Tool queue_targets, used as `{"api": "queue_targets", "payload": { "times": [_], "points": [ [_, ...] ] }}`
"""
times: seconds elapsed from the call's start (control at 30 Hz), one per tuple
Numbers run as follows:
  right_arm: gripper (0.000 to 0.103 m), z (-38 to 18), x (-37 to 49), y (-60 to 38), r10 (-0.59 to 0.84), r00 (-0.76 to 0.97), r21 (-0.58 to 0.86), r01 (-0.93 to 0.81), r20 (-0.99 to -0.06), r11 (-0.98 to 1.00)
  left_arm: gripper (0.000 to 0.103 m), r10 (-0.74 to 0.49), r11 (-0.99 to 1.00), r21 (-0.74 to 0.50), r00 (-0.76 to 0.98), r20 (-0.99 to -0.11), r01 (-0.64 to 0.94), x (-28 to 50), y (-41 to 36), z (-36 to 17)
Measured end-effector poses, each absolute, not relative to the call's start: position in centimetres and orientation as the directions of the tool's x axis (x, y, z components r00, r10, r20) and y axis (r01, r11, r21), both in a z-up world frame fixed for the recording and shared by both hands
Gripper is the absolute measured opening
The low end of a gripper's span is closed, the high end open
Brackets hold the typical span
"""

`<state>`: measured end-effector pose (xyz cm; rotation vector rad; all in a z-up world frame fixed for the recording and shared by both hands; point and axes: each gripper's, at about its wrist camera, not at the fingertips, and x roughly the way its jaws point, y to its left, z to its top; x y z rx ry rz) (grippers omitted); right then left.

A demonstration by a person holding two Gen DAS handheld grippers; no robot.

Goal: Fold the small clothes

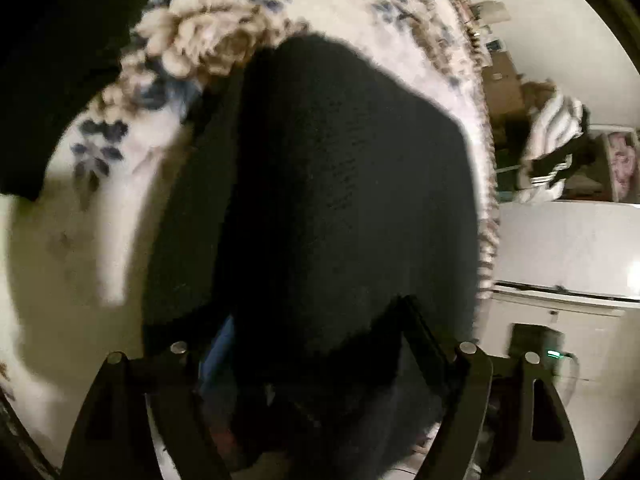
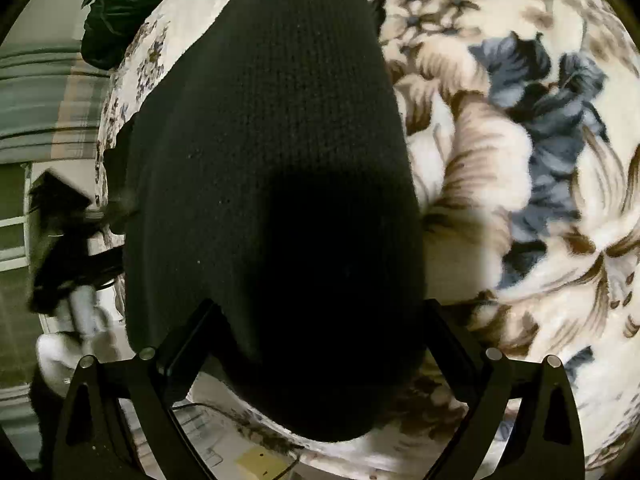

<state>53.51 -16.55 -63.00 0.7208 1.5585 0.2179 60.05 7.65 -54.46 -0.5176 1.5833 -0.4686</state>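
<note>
The left gripper [image 1: 316,316] has its jaws spread, with the near end of one black knitted garment [image 1: 320,184] lying between them; no pad can be seen pressing it. The right gripper [image 2: 320,316] likewise stands wide around the garment's [image 2: 264,140] rounded end, fingers apart from the cloth. The garment lies flat on one flowered blanket [image 2: 500,168], whose edge drops off on one side; bare blanket stretches beyond. One green cushion [image 2: 116,12] lies far off.

black knit garment [image 2: 272,168] fills centre of frame on floral blanket [image 2: 520,184]. right gripper [image 2: 316,320] at bottom, jaws spread wide around its near end. green cushion [image 2: 116,12] upper left.
</note>
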Motion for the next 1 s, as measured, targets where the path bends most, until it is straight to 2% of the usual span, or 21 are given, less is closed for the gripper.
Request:
{"api": "queue_targets", "payload": {
  "times": [0.03,0.07,0.1,0.13,0.23,0.3,0.4,0.5,0.6,0.7,0.73,0.8,0.87,0.9,1.0],
  "points": [
    [0.101,-63.0,53.5,-16.6,0.561,0.037,0.544,0.307,-0.827,0.781,0.077,-0.579,0.815,-0.578,-0.035,-0.815,-0.04,60.1,7.5,-54.2],
    [0.101,-63.0,53.4,-16.6,0.562,0.037,0.545,0.305,-0.826,0.781,0.059,-0.575,0.818,-0.575,0.001,-0.818,-0.017,59.9,7.3,-53.6],
    [0.101,-63.0,53.4,-16.6,0.562,0.039,0.546,0.304,-0.826,0.781,0.029,-0.569,0.822,-0.569,0.046,-0.821,0.025,59.7,7.1,-52.5],
    [0.101,-63.0,53.4,-16.7,0.563,0.044,0.548,0.306,-0.825,0.779,0.018,-0.549,0.836,-0.543,0.083,-0.832,0.081,59.4,6.8,-51.2],
    [0.101,-62.8,53.1,-17.0,0.582,0.057,0.567,0.318,-0.812,0.76,0.018,-0.469,0.87,-0.427,0.143,-0.872,0.247,58.6,5.9,-48.7],
    [0.101,-62.5,53.2,-17.1,0.589,0.068,0.576,0.322,-0.805,0.751,0.019,-0.417,0.883,-0.369,0.121,-0.901,0.291,58.9,6.1,-49.5],
    [0.101,-61.6,53.2,-17.1,0.591,0.089,0.584,0.322,-0.802,0.745,0.023,-0.401,0.89,-0.363,0.093,-0.911,0.275,59.8,7.5,-51.9],
    [0.101,-61.3,53.4,-16.6,0.574,0.087,0.57,0.305,-0.814,0.763,0.026,-0.463,0.873,-0.44,0.068,-0.884,0.211,60.6,9.4,-53.6],
    [0.101,-62.1,53.8,-16.1,0.572,0.082,0.568,0.298,-0.816,0.767,0.03,-0.476,0.868,-0.454,0.077,-0.876,0.203,60.3,9.9,-53.8],
    [0.101,-64.3,53.7,-15.8,0.605,0.03,0.584,0.305,-0.796,0.753,0.032,-0.563,0.823,-0.556,0.039,-0.825,0.118,60.3,10.7,-53.5],
    [0.102,-64.8,53.7,-15.6,0.626,0.017,0.599,0.312,-0.78,0.738,0.035,-0.6,0.798,-0.596,0.028,-0.799,0.09,60.3,10.8,-53.2],
    [0.103,-64.8,53.8,-15.8,0.637,0.02,0.614,0.287,-0.771,0.735,0.053,-0.709,0.705,-0.71,0.026,-0.704,0.0,60.2,12.0,-52.5],
    [0.103,-64.4,53.8,-16.3,0.65,0.036,0.635,0.257,-0.759,0.728,0.09,-0.792,0.6,-0.798,0.096,-0.602,-0.054,59.8,13.1,-51.1],
    [0.103,-64.5,53.8,-16.6,0.658,0.036,0.643,0.256,-0.752,0.721,0.095,-0.811,0.569,-0.82,0.127,-0.572,-0.061,59.5,13.5,-50.6],
    [0.103,-65.0,53.9,-17.4,0.683,0.043,0.666,0.269,-0.73,0.695,0.098,-0.827,0.541,-0.839,0.141,-0.544,-0.067,59.4,13.0,-50.2]
  ]
}}
